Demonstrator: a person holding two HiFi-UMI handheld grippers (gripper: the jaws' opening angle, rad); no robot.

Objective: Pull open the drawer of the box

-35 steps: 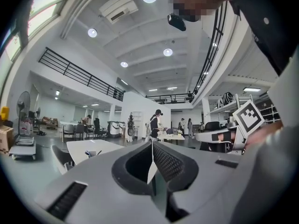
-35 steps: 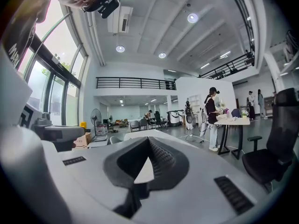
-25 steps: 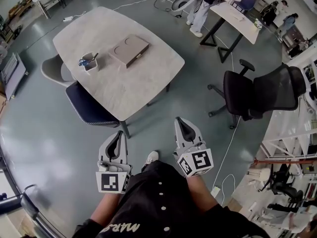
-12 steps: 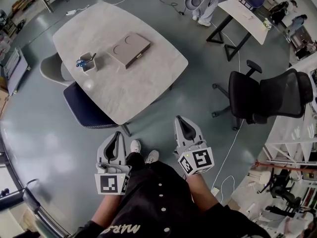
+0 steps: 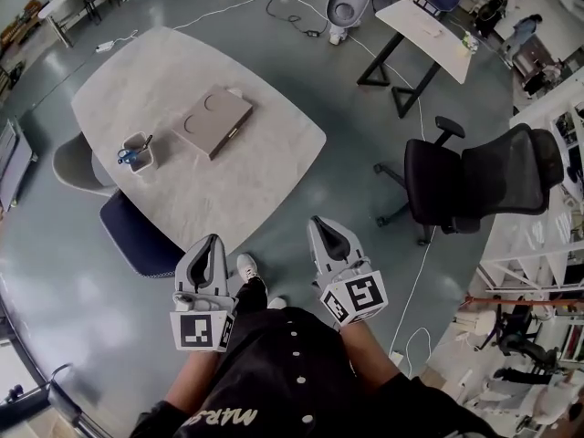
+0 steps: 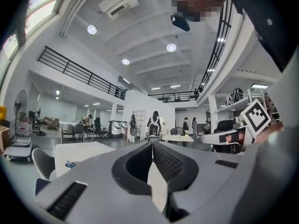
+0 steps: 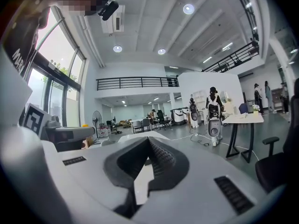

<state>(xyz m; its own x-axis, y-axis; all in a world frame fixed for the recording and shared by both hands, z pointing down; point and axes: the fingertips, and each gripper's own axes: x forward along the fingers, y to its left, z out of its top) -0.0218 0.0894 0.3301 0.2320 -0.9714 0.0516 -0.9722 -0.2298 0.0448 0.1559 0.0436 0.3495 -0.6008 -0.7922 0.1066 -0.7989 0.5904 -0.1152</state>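
Grey-brown and flat, the box [image 5: 212, 121] lies on the pale table [image 5: 265, 167] in the upper left of the head view. Its long axis runs from lower left to upper right, and a small pale mark on the long side facing lower right is probably the drawer pull. Both grippers are held low at the person's waist, well apart from the table. The left gripper [image 5: 212, 243] sits almost straight below the box in the frame and is the nearer one; the right gripper [image 5: 321, 223] is off to the right. Each gripper view shows its jaws pressed together with nothing between them. Against a second ago, table and box have drifted down and left in the frame, nearer the grippers, so the person seems to be walking up; no reach has begun
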